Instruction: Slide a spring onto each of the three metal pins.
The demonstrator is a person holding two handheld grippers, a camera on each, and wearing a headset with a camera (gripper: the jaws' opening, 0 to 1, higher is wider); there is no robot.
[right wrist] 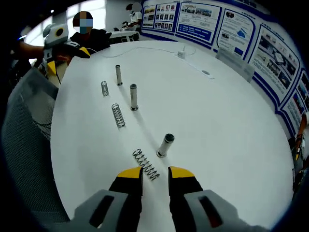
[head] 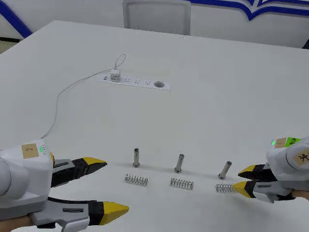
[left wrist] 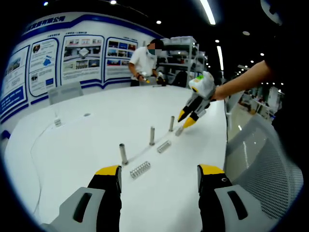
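I find the three pins (head: 179,163) upright on the table (head: 217,111), a spring (head: 181,183) lying at each pin's six o'clock. Left gripper (head: 115,186) released wide, grasping nothing; right gripper (head: 244,179) slightly parted, at three o'clock of the rightmost spring (head: 223,188).

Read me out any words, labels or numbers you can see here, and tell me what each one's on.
Nothing here reads clearly.
Left sticker, on left claw: handwriting, too blurred.
Right sticker, on right claw: too blurred.
Wall posters: print too small.
Power strip: markings too small.
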